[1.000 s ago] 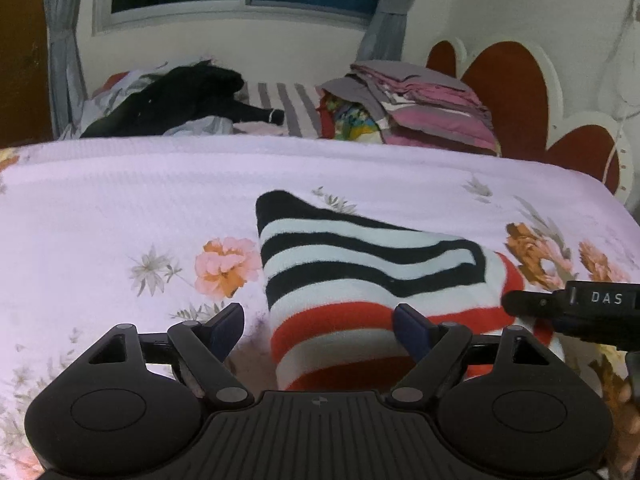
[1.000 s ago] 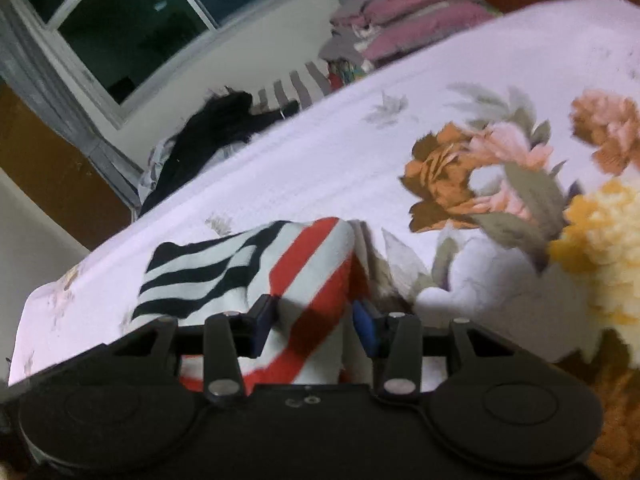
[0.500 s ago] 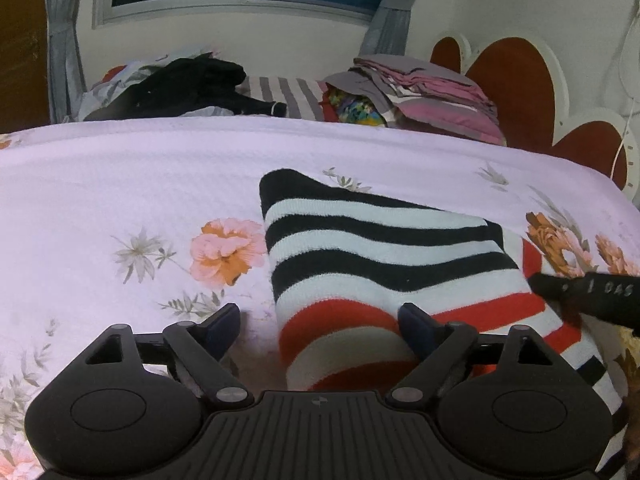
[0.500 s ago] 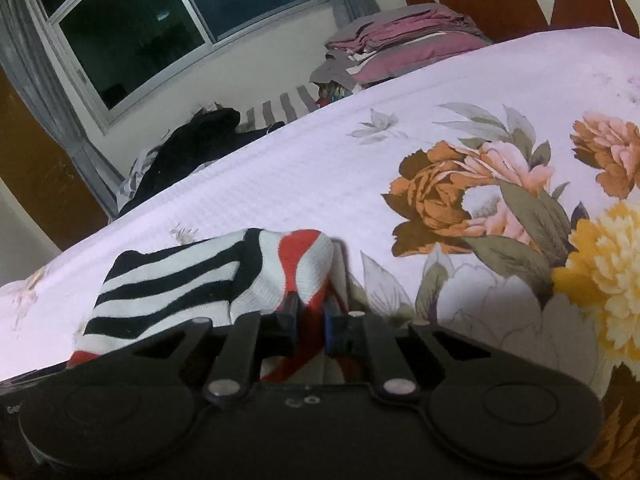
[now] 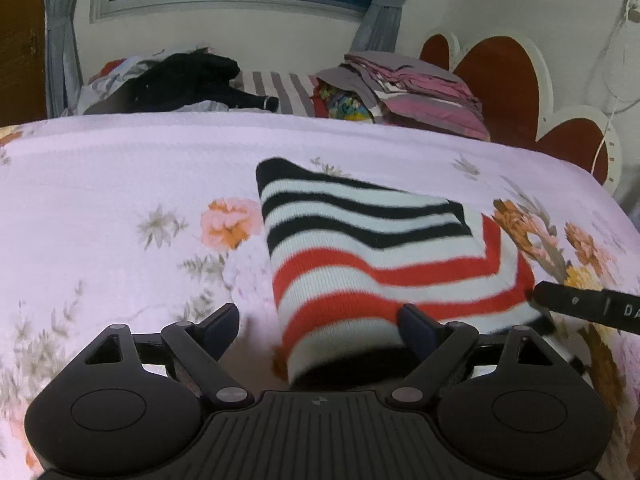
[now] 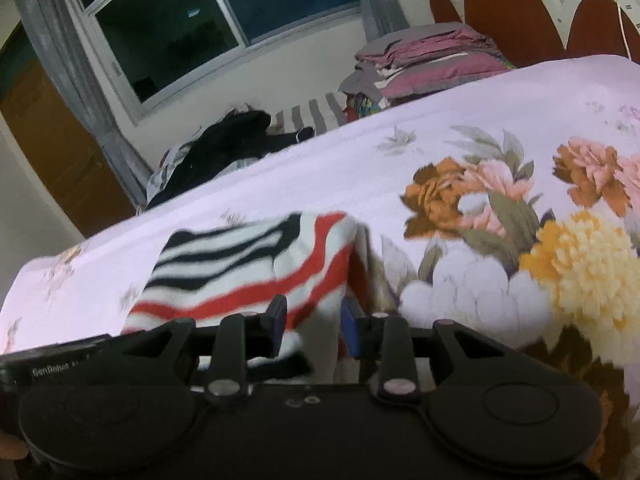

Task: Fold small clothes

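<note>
A small knit garment with black, white and red stripes (image 5: 372,248) lies folded on the floral bedspread (image 5: 120,184). My left gripper (image 5: 318,326) is open at its near edge, the fingers wide apart, the right finger over the cloth. My right gripper (image 6: 314,322) is open at the garment's right edge (image 6: 256,272), with cloth lying loose between its fingers. The right gripper's body shows at the right edge of the left wrist view (image 5: 588,310).
A dark heap of clothes (image 5: 188,80) and a stack of folded pink and grey clothes (image 5: 412,92) lie at the far side of the bed under the window. A red and white headboard (image 5: 512,76) stands at the right.
The right gripper, shut on the garment's edge half a second ago, has opened. The garment's right side has dropped onto the bed. The left gripper stayed open.
</note>
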A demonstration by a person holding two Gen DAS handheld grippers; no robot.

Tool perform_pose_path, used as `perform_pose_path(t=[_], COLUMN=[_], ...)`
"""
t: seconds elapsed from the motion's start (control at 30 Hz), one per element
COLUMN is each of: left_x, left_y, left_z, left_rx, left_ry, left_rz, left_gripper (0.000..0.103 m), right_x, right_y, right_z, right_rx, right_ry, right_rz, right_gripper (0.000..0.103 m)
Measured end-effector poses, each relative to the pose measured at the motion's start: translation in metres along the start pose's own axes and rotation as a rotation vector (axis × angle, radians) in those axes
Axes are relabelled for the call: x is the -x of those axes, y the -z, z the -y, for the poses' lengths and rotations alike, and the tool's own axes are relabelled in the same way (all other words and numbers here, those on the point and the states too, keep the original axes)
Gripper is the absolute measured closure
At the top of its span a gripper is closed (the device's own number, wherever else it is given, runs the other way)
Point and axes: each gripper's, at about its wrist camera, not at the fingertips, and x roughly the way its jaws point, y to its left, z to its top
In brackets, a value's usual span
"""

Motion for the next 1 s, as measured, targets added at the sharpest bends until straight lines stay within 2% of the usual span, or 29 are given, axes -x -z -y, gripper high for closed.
perform_pose_path(t=[0.2,0.37,0.4,0.43,0.7,0.77,0.8,0.83,0.93,1.0], left_x=[0.001,0.006,0.007,0.009,0.021,0.025,0.025,0.026,0.025,0.025], left_y=[0.007,0.006,0.006,0.007,0.019,0.024,0.027,0.029,0.034,0.034], left_z=[0.006,0.006,0.007,0.007,0.008,0.009,0.008,0.007,0.003,0.002], left_rx=[-0.033,-0.031,-0.031,-0.031,-0.014,-0.021,-0.024,-0.028,-0.032,-0.034], left_ry=[-0.024,-0.027,-0.027,-0.026,0.006,0.016,0.022,0.026,0.035,0.039], left_rz=[-0.008,-0.017,-0.018,-0.020,-0.042,-0.047,-0.048,-0.050,-0.047,-0.048], left_gripper=[0.017,0.017,0.017,0.017,0.017,0.017,0.017,0.017,0.017,0.017], right_x=[-0.003,0.007,0.011,0.014,0.038,0.042,0.044,0.044,0.044,0.046], right_y=[0.017,0.016,0.017,0.019,0.037,0.042,0.045,0.049,0.060,0.064], right_z=[0.009,0.010,0.009,0.009,0.018,0.019,0.019,0.020,0.022,0.024], right_rx=[-0.034,-0.074,-0.064,-0.061,-0.117,-0.125,-0.124,-0.125,-0.145,-0.177], right_ry=[0.000,-0.021,-0.024,-0.031,-0.046,-0.048,-0.047,-0.046,-0.057,-0.070], right_rz=[-0.058,-0.043,-0.044,-0.047,-0.061,-0.078,-0.083,-0.094,-0.108,-0.113], right_gripper=[0.075,0.080,0.077,0.070,0.068,0.061,0.061,0.062,0.076,0.079])
